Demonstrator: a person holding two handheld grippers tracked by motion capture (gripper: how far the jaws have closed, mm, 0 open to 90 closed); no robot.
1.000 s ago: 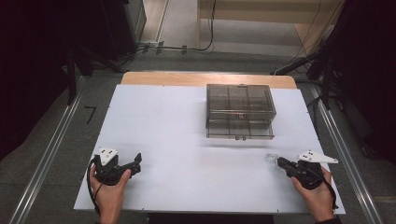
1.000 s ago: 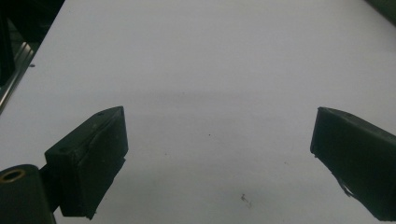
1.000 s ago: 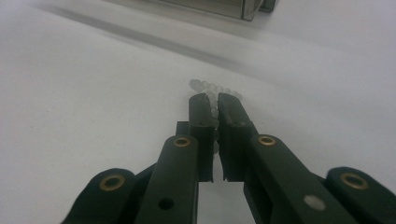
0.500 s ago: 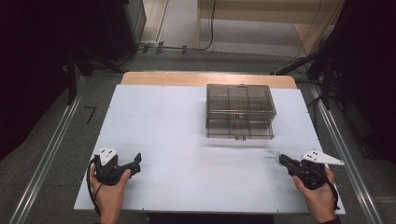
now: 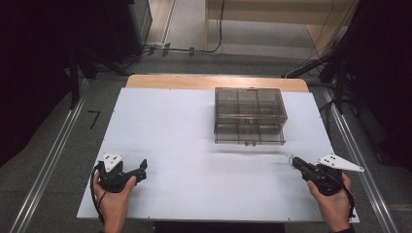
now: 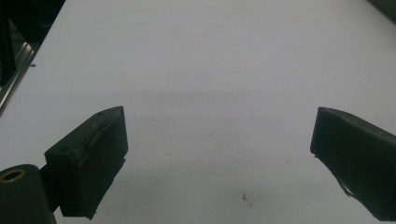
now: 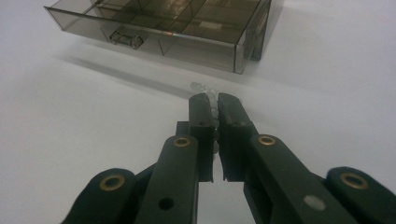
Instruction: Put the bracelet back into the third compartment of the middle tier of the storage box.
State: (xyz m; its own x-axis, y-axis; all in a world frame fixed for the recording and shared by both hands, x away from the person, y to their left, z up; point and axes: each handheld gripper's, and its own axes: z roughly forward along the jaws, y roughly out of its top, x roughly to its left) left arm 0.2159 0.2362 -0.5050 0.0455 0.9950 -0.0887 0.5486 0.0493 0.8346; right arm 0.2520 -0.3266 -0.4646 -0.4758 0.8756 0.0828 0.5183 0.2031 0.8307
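Now the right gripper (image 7: 211,100), its fingers clenched on a small clear piece (image 7: 204,88), has drifted slightly outward, still near the box (image 5: 249,115) front. The left gripper (image 5: 142,171), fingers released, rests far left of the box. Probably the piece goes into a compartment next.

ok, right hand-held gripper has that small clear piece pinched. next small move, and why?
Probably carry it forward and up toward the smoky compartment box. The right hand-held gripper is shut on a small clear piece whose tip pokes past the jaws, and it sits low over the white table, short of the box's near wall. The left hand-held gripper is open, with nothing between its jaws.
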